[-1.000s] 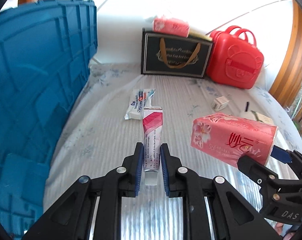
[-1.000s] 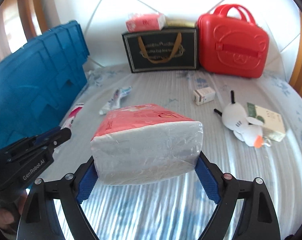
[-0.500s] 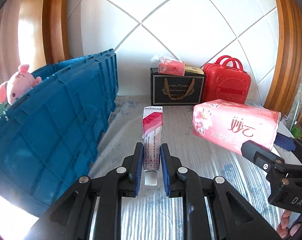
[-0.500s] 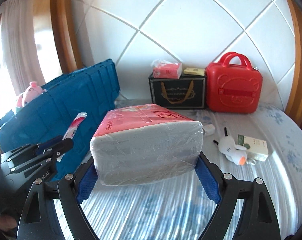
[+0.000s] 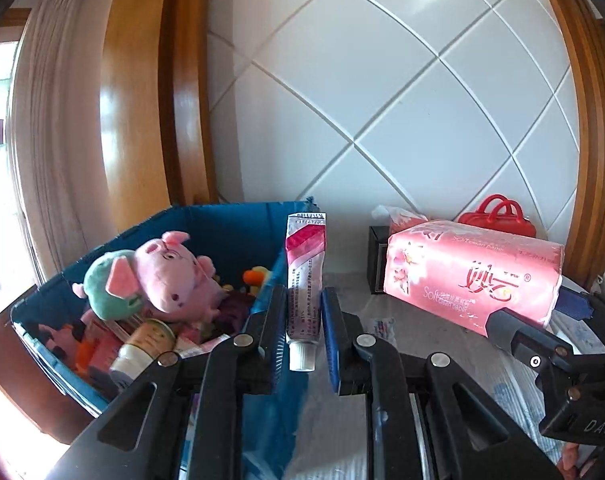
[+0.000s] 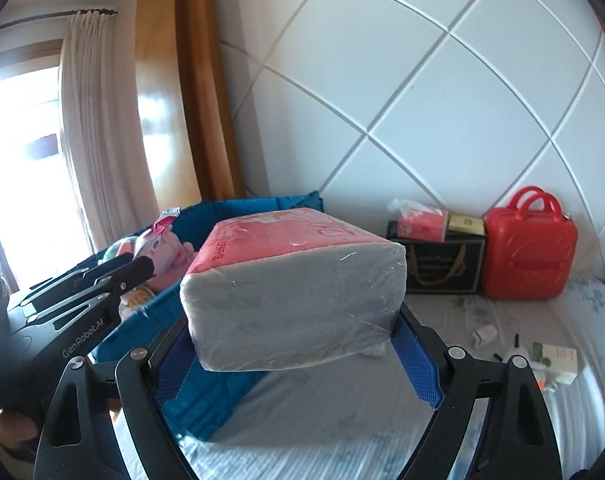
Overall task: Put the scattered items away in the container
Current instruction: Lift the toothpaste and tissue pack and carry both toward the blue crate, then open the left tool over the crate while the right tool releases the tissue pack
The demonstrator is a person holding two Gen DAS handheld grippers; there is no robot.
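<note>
The left gripper [image 5: 302, 320] pinches a pink-and-white toothpaste tube [image 5: 304, 276] upright, and the right gripper [image 6: 298, 344] clamps a pink plastic-wrapped tissue pack [image 6: 294, 292], both beside the blue plastic crate [image 5: 230, 220] at centre left, apparently for dropping in.

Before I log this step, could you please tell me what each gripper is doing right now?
Left gripper: shut on the tube.
Right gripper: shut on the tissue pack.

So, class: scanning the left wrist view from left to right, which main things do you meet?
Blue crate → pink pig plush → toothpaste tube between the left gripper fingers → pink tissue pack → right gripper.
</note>
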